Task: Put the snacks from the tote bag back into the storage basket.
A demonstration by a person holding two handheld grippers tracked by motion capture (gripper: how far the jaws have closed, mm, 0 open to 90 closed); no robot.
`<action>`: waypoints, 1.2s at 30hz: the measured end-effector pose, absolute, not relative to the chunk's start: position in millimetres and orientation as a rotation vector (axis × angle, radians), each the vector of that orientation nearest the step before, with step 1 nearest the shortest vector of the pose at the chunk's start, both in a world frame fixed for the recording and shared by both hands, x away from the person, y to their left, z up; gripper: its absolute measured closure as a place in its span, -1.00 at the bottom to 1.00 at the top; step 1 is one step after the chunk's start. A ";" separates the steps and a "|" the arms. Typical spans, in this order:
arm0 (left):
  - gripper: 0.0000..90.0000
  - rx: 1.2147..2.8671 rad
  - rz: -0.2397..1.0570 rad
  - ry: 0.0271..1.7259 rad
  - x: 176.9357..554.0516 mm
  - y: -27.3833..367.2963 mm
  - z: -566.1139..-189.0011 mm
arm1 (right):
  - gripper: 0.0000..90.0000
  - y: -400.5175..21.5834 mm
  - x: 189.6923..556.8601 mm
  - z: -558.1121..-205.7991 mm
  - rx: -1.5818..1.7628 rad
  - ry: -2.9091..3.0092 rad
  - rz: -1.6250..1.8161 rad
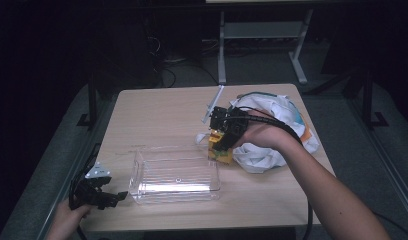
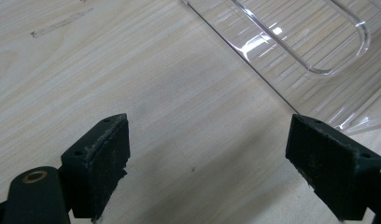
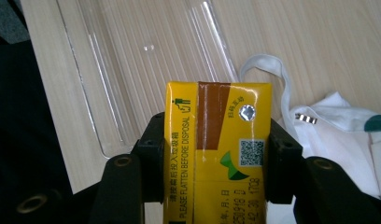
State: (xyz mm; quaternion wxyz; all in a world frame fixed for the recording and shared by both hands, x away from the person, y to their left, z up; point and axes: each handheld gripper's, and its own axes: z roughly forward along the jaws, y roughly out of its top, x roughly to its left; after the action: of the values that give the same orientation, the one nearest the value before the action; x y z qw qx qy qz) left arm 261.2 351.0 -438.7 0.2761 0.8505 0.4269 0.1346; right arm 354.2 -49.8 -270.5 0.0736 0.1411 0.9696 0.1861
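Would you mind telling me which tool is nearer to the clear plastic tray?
Left. The left tool sits open just off the clear plastic tray, at its near left corner. The right tool, gripping the yellow carton, is above the tray's far right corner.

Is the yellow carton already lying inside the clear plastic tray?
No, the yellow carton is clamped in the right hand-held gripper, beside the clear plastic tray.

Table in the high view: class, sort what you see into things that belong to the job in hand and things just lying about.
In the job:
- yellow drink carton, clamped in the right hand-held gripper
- clear plastic tray
- white cloth bag

Lying about:
- left hand-held gripper, open over bare table
- desk frame behind
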 end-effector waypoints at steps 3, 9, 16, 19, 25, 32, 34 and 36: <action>-0.70 2.285 0.362 1.146 261.3 351.1 -438.6 | 0.15 -45.3 350.6 -270.9 0.397 2.917 0.559; -0.70 2.286 0.362 1.146 261.3 351.2 -438.6 | 0.15 -35.3 342.7 -271.0 0.333 2.932 0.565; -0.70 2.283 0.363 1.147 261.2 351.4 -438.4 | 0.15 -24.9 335.7 -272.7 0.285 2.951 0.561; -0.70 2.282 0.365 1.147 261.2 351.5 -438.3 | 0.15 -20.9 333.3 -274.5 0.257 2.955 0.554; -0.70 2.285 0.361 1.147 261.5 351.2 -438.8 | 0.15 -14.1 328.8 -276.3 0.195 2.970 0.560; -0.70 2.284 0.362 1.145 261.6 352.0 -438.8 | 0.15 -7.0 324.5 -282.1 0.135 2.990 0.544; -0.70 2.284 0.362 1.146 261.6 351.9 -438.9 | 0.15 -5.7 323.7 -284.4 0.121 2.989 0.536; -0.70 2.283 0.360 1.146 261.6 351.8 -439.1 | 0.15 -4.7 322.9 -286.6 0.107 2.992 0.530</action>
State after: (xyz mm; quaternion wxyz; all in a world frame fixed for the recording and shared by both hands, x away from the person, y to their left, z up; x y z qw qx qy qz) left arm 261.6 351.8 -439.1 0.2770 0.8503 0.4268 0.1341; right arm 322.9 -4.7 -286.6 0.0506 0.0352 0.9828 0.1741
